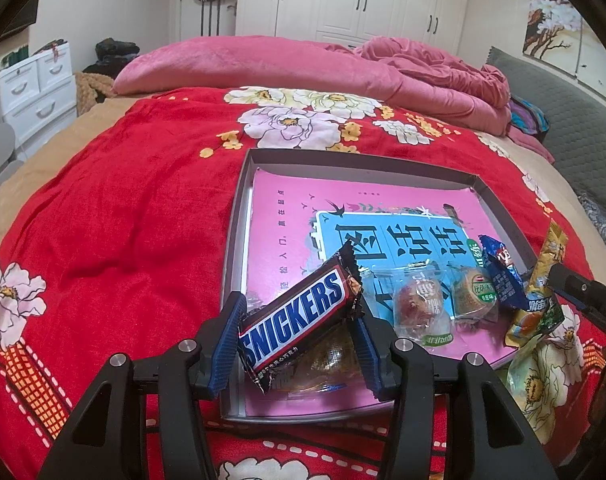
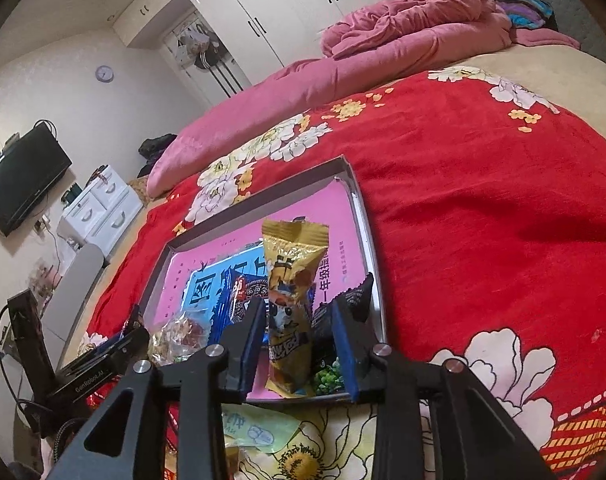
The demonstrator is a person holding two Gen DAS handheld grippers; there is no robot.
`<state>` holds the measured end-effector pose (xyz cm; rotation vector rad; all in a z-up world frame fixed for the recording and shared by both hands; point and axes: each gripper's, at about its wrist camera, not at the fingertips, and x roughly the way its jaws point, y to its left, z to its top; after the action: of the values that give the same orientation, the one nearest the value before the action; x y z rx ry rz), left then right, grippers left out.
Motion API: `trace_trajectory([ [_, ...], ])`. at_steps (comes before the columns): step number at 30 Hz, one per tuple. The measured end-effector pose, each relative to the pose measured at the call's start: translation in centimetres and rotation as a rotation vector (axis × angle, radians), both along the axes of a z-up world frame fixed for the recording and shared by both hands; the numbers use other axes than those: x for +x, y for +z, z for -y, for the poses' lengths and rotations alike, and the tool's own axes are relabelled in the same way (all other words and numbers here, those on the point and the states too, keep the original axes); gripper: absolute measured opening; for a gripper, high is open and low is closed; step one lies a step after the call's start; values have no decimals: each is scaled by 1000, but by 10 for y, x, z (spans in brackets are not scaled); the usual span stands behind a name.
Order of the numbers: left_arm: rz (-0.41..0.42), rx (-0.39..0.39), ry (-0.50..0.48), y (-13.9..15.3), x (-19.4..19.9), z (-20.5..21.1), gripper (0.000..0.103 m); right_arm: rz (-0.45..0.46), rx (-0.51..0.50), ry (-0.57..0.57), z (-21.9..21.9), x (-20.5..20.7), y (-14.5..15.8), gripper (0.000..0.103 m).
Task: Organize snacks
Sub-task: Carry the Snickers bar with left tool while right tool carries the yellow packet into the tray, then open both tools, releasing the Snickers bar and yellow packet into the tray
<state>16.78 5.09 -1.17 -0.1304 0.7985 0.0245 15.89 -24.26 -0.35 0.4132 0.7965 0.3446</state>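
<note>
Left wrist: Snickers bar (image 1: 299, 320) diagonal, prob. up-right.

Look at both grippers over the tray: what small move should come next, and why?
Probably lift the right gripper away: its pads stand clear of the yellow packet, already in the tray. The left gripper holds the Snickers bar.

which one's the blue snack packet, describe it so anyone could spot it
On the red floral bedspread lies a shallow tray with a pink lining. At its near right corner a blue packet stands on end, between a round cake and a yellow packet.
</note>
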Motion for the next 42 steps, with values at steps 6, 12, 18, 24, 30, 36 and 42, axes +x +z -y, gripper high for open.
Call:
trace_trajectory([
  [6,-2,-2,0,-1,0,1,56,14,5,-8,4,0,3,41],
  [12,-5,-7,-5,-1,0,2,57,24,7,-12,5,-1,6,42],
  [18,-8,-10,-15,0,-1,4,59,38,6,-2,5,-4,9,45],
  [24,-6,-6,-30,1,-3,8,60,51,0,7,3,-6,11,46],
  [30,21,-18,-55,8,-7,11,70,56,-2,8,4,-7,13,47],
  [36,35,-7,-67,11,-9,15,72,56,-5,10,4,-8,14,47],
  [42,85,-20,-63,21,-16,12,75,62,-5,9,5,-9,15,47],
])
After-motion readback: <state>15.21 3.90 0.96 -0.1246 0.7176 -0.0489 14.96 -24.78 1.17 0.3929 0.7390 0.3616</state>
